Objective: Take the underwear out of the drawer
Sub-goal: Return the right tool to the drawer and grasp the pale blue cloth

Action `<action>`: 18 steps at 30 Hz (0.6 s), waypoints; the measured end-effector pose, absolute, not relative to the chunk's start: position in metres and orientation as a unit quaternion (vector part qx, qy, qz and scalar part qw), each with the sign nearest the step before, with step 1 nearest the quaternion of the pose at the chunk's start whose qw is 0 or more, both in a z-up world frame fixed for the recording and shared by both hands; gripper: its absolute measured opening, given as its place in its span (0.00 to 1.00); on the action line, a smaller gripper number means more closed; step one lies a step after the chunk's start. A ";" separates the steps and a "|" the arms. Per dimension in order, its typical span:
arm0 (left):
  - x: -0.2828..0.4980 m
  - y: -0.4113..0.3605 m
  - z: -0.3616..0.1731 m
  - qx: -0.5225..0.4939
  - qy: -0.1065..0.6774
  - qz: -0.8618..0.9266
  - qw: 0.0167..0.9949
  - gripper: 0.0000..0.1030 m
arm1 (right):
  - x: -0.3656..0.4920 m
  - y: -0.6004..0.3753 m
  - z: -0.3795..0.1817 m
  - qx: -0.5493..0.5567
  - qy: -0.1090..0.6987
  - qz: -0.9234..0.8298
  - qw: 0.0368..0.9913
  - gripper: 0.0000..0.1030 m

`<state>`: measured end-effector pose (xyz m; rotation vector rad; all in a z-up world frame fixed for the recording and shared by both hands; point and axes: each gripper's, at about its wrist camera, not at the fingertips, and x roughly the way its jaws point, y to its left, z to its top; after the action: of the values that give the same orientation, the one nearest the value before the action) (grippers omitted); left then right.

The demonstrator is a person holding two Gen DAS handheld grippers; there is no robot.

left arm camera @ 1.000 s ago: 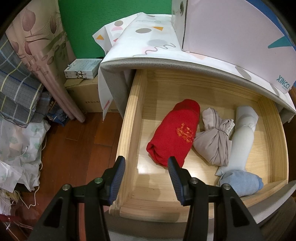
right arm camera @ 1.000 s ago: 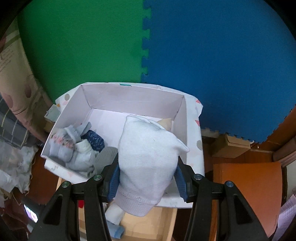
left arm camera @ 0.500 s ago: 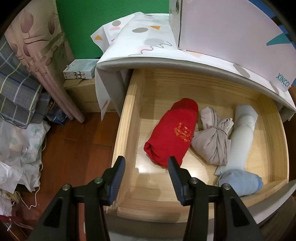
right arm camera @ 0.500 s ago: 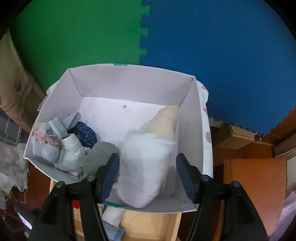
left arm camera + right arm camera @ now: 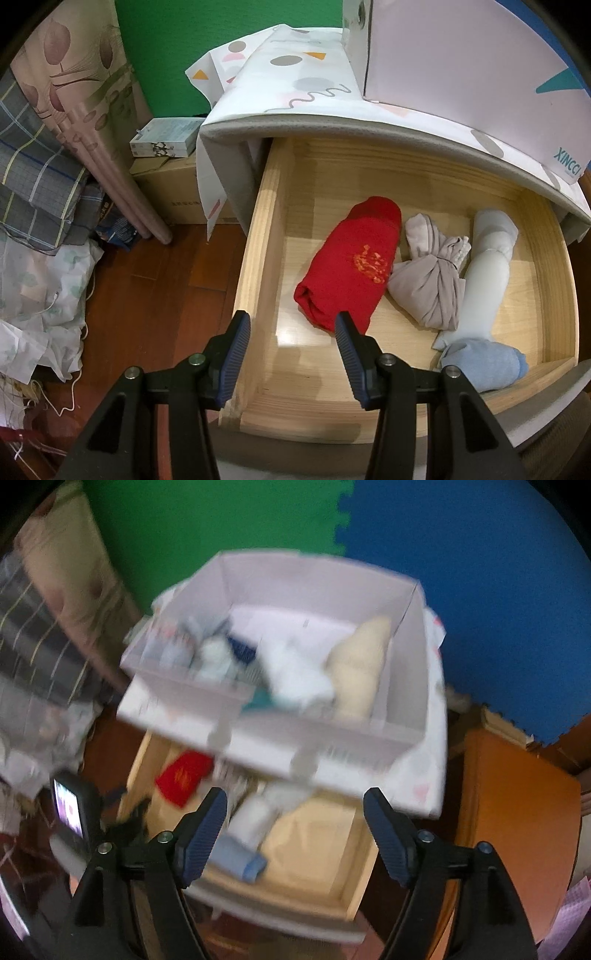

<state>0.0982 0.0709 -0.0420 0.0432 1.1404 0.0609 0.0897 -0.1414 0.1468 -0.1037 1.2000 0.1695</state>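
Drawer (image 5: 546, 266) of pale wood, pulled out beneath a surface draped in patterned cloth (image 5: 295, 92), with four rolled garments lying on its floor. At far left, outside the drawer, the left gripper (image 5: 291, 354) hangs over the drawer's front left corner, its fingers (image 5: 236, 354) partly apart with nothing between them. Reading rightward inside the drawer: a red roll (image 5: 351, 258) with an orange motif lies diagonally, just beyond the tip of the left gripper's inner finger; touching its right flank is a grey-beige bundle (image 5: 428, 280) knotted at its middle; next comes a long white roll (image 5: 484, 280), and at its near end a light blue roll (image 5: 484, 362) rests against the front wall. The right wrist view is blurred; it shows the right gripper (image 5: 295, 834) above the drawer, fingers opening and empty, with a white box (image 5: 406, 738) on the surface already holding several rolled pieces. All four garments appear soft, light and compressible, unlikely to slip from ribbed pads yet liable to unroll if pinched by a loose edge. The soundest hold is judged to be across the thick middle of a roll, fingers straddling its width; for the knotted bundle, the cinched waist offers the firmest purchase.
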 end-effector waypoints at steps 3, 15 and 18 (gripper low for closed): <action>0.098 0.074 -0.042 0.017 0.539 0.031 0.841 0.47 | 0.074 -0.134 0.109 -0.059 0.600 0.086 0.793 0.73; 0.097 0.076 -0.041 0.015 0.538 0.030 0.842 0.47 | 0.065 -0.094 -0.032 -0.001 0.712 0.084 0.697 0.82; 0.096 0.077 -0.041 0.012 0.539 0.029 0.841 0.47 | 0.069 -0.080 -0.051 0.005 0.723 0.078 0.687 0.85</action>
<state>0.0964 0.0770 -0.0414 0.0259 1.1398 0.0621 0.0694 -0.0803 -0.0515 0.0107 1.6183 0.1739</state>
